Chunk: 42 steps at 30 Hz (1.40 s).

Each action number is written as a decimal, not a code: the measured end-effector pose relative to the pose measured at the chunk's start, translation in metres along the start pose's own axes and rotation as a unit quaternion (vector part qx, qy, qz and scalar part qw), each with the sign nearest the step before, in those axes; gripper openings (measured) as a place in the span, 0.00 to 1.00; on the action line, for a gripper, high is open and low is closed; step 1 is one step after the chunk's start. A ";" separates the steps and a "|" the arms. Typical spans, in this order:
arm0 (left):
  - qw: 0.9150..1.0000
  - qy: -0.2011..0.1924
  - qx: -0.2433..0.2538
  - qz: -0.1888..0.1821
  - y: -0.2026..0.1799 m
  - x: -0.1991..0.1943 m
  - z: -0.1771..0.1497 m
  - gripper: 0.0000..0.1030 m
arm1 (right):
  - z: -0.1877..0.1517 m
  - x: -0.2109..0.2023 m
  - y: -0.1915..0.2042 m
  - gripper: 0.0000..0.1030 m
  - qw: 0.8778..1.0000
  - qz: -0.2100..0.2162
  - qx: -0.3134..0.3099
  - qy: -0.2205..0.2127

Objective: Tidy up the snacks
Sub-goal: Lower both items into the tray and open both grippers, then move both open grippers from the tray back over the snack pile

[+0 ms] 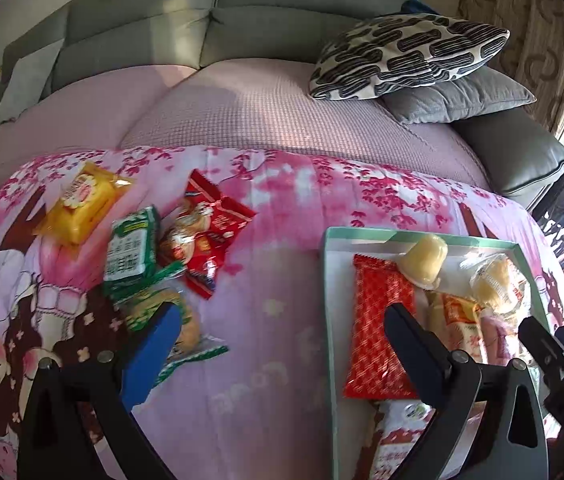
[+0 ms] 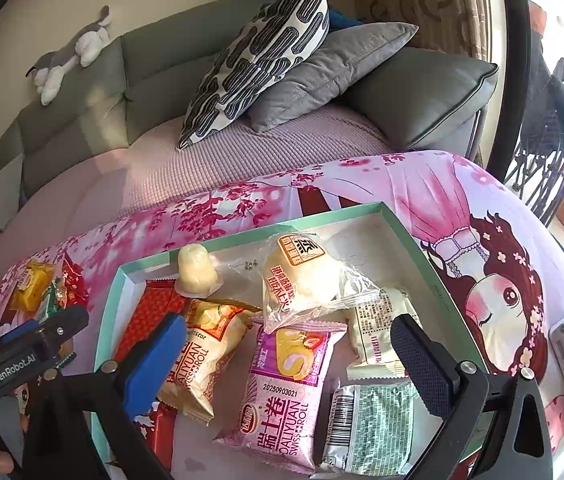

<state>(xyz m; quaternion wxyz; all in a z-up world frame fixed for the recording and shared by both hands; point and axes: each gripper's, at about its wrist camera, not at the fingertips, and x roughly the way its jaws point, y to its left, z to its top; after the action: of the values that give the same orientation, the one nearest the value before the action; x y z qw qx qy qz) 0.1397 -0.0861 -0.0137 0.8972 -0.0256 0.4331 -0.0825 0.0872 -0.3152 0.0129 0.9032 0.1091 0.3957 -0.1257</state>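
Both grippers, left and right, fingers spread, nothing between. Green-rimmed box near desk's right edge holds snacks; yellow packet lies loose toward left edge.

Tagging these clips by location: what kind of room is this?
Most likely a home living room: a grey sofa with throw pillows, a plush toy on its backrest, and snacks on a floral cloth.
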 end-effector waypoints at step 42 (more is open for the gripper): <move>0.986 -0.024 -0.099 0.134 0.127 -0.024 -0.022 0.98 | -0.017 0.006 0.110 1.00 0.991 0.120 -0.064 0.022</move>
<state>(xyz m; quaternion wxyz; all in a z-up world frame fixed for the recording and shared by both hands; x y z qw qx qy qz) 0.1240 0.0437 -0.0237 0.9034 -0.0578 0.4170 0.0819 0.1135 -0.2070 0.0080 0.9077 0.1007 0.4071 0.0113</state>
